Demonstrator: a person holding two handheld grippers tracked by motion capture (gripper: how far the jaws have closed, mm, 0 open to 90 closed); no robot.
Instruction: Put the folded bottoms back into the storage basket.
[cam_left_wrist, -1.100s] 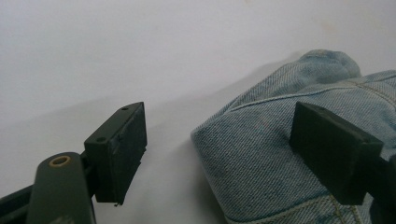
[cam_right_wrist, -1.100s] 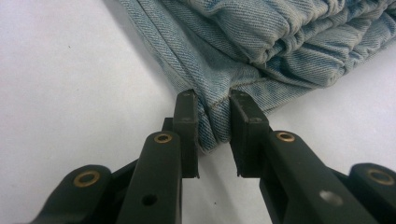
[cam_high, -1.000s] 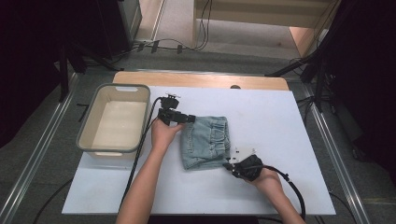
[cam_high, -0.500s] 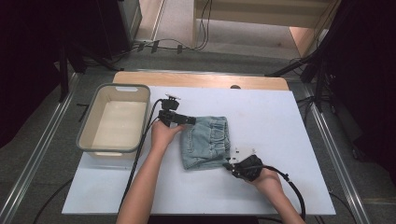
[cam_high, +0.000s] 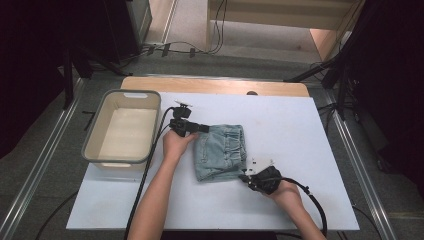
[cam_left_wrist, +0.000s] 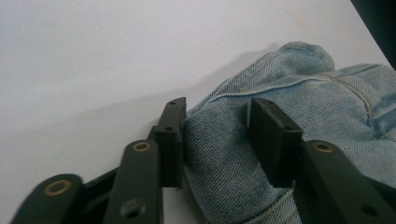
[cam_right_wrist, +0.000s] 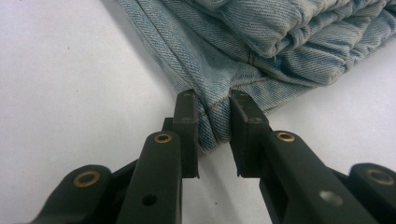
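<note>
White tabletop (cam_high: 320, 150) under you, wooden strip at its far edge, dark room around. Folded denim shorts (cam_high: 220, 157) lie right of the grey tub (cam_high: 122, 131). Your left gripper (cam_left_wrist: 217, 135) has just been closing onto the denim; your right gripper (cam_right_wrist: 212, 135) pinches a corner.

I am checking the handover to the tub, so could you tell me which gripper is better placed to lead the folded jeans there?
Left, probably. The left gripper, jaws just closing on the folded jeans, sits beside the tub; the right gripper pinches the far corner.
</note>
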